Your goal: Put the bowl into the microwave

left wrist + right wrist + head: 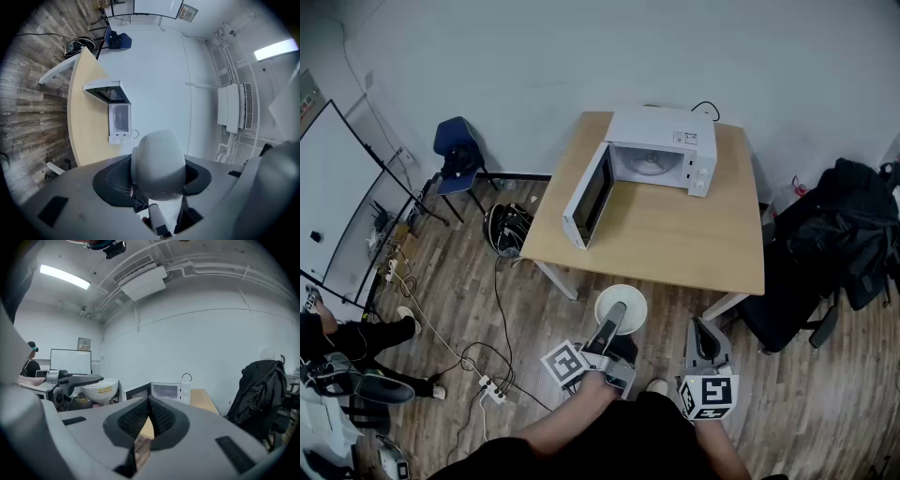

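A white bowl [634, 301] hangs in front of the table's near edge, and my left gripper [616, 311] is shut on it. In the left gripper view the bowl [158, 161] fills the space between the dark pads. My right gripper [705, 342] is beside it to the right, shut and holding nothing; its pads [159, 416] meet at the tip. The white microwave [664, 148] stands at the back of the wooden table [675, 239], its door [591, 195] swung wide to the left and its cavity bare. From the right gripper view I see the bowl [99, 390] and the microwave [168, 391].
A blue chair [455, 148] stands by the wall at the left, with a dark bag [508, 228] on the floor near the table leg. A black jacket [842, 234] hangs over a chair at the right. Cables and a power strip [492, 389] lie on the floor, beside a whiteboard [333, 202].
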Demonstrator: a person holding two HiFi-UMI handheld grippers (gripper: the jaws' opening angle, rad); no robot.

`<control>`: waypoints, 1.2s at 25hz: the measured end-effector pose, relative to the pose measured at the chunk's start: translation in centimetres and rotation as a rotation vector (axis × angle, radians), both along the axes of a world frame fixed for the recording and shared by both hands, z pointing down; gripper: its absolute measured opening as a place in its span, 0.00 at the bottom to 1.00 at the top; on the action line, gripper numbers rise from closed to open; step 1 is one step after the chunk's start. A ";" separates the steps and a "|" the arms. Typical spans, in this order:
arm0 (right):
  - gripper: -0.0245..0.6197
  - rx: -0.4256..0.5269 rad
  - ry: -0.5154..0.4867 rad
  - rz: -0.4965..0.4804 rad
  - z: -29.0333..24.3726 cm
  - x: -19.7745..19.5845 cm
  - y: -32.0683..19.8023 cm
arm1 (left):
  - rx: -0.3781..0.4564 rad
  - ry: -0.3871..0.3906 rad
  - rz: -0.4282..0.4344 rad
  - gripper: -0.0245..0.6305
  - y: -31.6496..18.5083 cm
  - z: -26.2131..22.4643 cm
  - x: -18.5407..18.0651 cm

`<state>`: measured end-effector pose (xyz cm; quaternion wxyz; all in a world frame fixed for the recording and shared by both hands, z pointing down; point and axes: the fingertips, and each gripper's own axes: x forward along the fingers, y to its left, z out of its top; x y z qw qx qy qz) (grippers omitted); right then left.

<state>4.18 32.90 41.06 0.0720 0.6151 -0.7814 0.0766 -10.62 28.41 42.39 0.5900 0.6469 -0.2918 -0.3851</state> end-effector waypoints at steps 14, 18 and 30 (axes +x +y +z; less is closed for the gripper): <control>0.13 0.024 -0.002 -0.065 1.1 5.1 -0.5 | 0.005 -0.003 -0.051 0.40 -0.2 0.7 3.5; 0.13 0.009 0.000 -0.098 2.2 4.9 -0.7 | -0.022 0.000 -0.053 0.40 -0.5 1.4 3.3; 0.13 -0.057 0.012 -0.084 3.9 5.4 -6.2 | 0.014 -0.040 -0.014 0.40 -8.8 3.3 3.5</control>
